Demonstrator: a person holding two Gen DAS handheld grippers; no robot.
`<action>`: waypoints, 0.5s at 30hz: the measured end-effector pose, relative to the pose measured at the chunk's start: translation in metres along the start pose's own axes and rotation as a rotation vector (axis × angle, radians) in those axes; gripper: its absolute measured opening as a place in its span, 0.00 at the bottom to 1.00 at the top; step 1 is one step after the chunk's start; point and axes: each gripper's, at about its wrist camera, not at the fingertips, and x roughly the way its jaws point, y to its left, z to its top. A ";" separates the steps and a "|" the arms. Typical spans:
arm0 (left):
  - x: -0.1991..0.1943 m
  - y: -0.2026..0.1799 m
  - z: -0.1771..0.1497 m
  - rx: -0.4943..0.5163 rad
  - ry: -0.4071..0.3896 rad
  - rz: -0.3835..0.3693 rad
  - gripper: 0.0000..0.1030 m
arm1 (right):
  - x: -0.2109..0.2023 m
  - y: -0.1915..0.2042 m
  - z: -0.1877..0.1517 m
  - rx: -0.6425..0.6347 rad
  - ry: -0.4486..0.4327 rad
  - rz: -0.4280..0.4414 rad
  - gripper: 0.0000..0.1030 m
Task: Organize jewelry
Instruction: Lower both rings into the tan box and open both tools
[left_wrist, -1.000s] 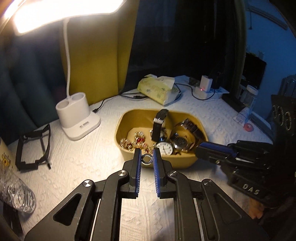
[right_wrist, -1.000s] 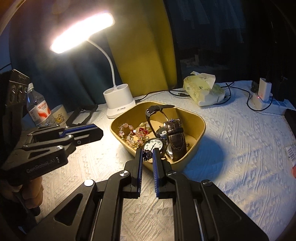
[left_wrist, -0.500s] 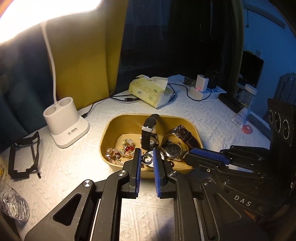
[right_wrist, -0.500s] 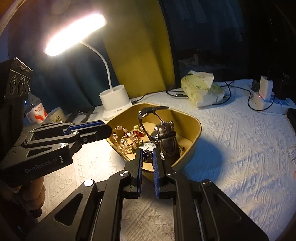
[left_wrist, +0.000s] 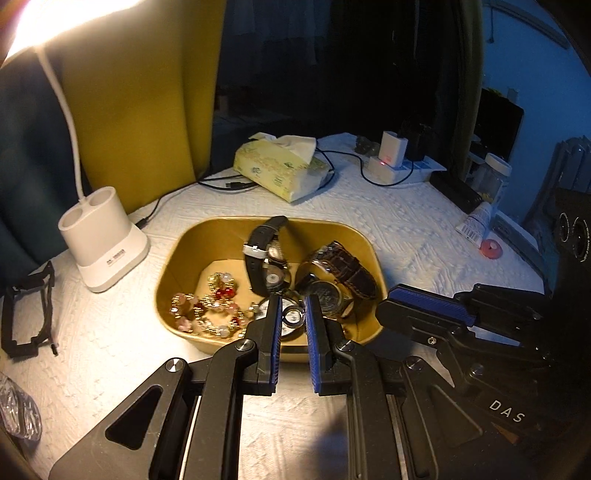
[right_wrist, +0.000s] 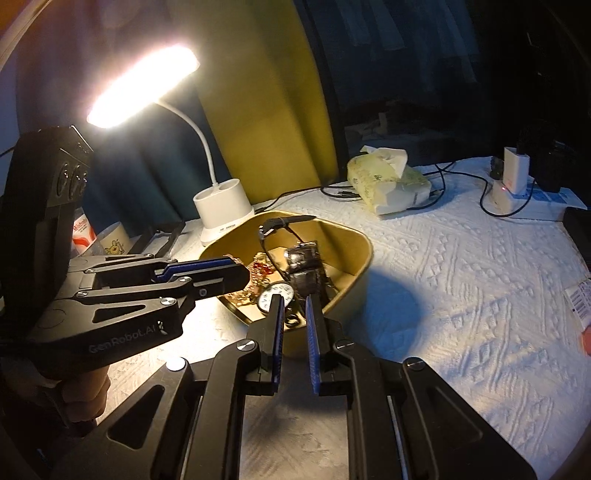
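A yellow tray (left_wrist: 173, 266) (right_wrist: 356, 273) on the white cloth holds a black-strap watch (left_wrist: 260, 251), a brown-strap watch (left_wrist: 347, 269) (right_wrist: 304, 266), a white-dial pocket watch (right_wrist: 275, 295) and gold and red bead jewelry (left_wrist: 210, 306). My left gripper (left_wrist: 291, 317) is shut on a small metal ring (left_wrist: 293, 316) over the tray's near edge. My right gripper (right_wrist: 294, 317) is shut on a small dark ring piece (right_wrist: 293, 318) at the tray's near rim. The right gripper also shows in the left wrist view (left_wrist: 424, 306).
A white desk lamp (left_wrist: 103, 236) (right_wrist: 221, 206) stands left of the tray. A tissue pack (left_wrist: 280, 166), cables and a charger (left_wrist: 391, 155) lie behind it. A black strap (left_wrist: 26, 310) and a plastic bottle (left_wrist: 18, 410) lie at the left edge.
Both grippers have moved forward toward the tray, each still pinching its small ring. The left gripper now reaches over the tray's near edge.
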 end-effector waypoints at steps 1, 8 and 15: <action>0.002 -0.002 0.000 0.001 0.007 -0.005 0.14 | 0.000 -0.002 0.000 0.005 0.001 -0.002 0.11; 0.007 -0.009 0.000 0.014 0.045 -0.028 0.14 | -0.003 -0.013 -0.002 0.034 0.003 -0.027 0.12; 0.000 -0.009 -0.001 0.021 0.037 -0.036 0.29 | -0.004 -0.008 -0.003 0.028 0.008 -0.040 0.12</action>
